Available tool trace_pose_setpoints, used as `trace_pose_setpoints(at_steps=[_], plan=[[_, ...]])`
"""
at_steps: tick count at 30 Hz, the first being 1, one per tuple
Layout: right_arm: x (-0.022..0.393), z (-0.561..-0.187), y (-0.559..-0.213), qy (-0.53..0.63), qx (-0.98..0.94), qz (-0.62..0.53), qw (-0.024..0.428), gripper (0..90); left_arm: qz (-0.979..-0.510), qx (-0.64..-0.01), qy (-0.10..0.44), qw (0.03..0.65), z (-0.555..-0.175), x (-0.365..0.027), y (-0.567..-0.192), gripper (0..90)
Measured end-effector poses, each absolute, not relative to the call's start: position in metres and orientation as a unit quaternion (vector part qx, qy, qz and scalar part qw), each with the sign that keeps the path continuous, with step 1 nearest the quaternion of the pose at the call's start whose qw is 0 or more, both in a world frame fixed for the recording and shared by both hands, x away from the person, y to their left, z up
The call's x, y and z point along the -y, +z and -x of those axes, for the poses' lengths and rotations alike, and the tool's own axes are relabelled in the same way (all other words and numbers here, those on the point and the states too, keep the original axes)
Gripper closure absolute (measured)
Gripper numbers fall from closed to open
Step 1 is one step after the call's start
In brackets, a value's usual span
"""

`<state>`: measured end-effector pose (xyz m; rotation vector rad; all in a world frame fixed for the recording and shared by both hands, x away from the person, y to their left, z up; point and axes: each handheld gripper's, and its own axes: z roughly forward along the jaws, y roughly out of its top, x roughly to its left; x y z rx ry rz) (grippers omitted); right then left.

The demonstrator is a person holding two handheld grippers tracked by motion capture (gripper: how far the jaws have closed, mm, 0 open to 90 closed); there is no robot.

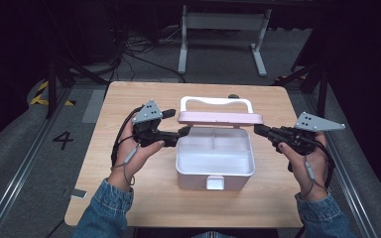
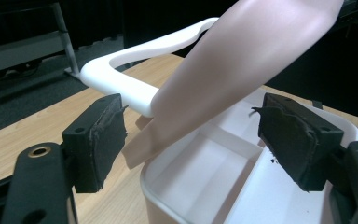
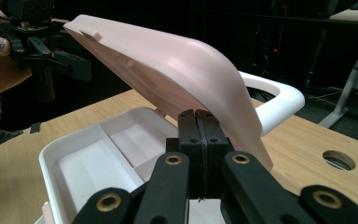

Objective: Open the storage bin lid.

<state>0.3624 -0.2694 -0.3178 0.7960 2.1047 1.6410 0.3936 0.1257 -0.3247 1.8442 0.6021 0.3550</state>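
On the wooden table (image 1: pixel 144 198), an open box (image 1: pixel 215 163); dark room behind.

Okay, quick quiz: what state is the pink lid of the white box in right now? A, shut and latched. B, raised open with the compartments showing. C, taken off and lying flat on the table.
B: the pink lid stands raised above the white box, whose divided compartments lie open to view.

A pink lid (image 1: pixel 220 118) and white handle (image 1: pixel 216 101) top the white box (image 1: pixel 214 166) on a light wooden table (image 1: pixel 129 198).
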Motion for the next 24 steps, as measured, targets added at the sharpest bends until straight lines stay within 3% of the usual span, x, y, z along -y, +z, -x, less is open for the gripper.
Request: trace_pose_setpoints(at_steps=[24], plan=[[0.27, -0.363, -0.319, 0.579, -0.744, -0.28, 0.178, 90.0, -0.768, -0.248, 0.19, 0.559, -0.406, -0.101, -0.318, 28.3]])
